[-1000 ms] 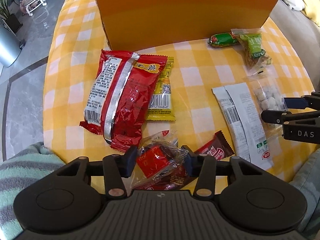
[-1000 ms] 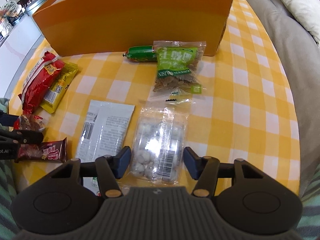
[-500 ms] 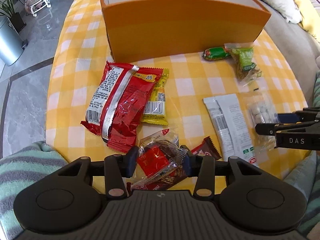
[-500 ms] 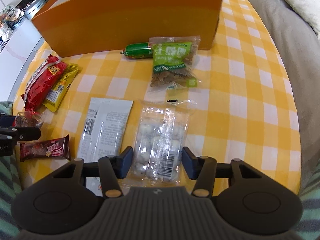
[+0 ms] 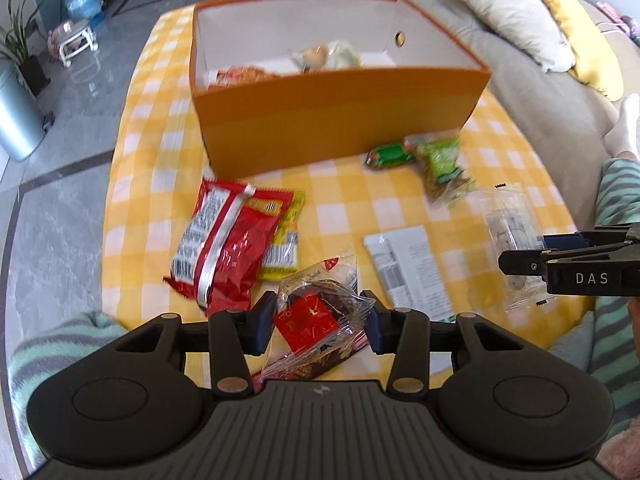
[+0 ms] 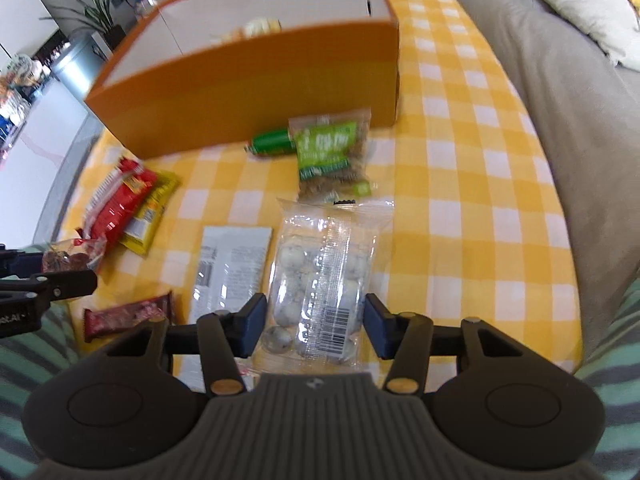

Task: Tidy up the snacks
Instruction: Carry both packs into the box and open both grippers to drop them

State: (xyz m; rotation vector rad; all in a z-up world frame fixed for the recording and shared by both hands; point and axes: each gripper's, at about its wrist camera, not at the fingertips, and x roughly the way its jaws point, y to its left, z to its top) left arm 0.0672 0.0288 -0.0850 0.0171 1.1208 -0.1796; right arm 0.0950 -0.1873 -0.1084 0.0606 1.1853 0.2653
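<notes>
Between my left gripper's jaws, raised off the cloth, sits the clenched red-label clear packet; my right gripper's jaws straddle the white-ball bag, contact unclear.

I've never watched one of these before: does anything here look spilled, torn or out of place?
Nothing looks spilled or torn. The only untidiness: a big red foil packet lies partly over a yellow packet, and several snacks sit outside the orange cardboard box.

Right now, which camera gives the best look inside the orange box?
The left wrist view: it looks over the orange box rim and shows snack packets lying inside. The right wrist view sees mostly the front wall, with only a blurred pale packet peeking above it.
</notes>
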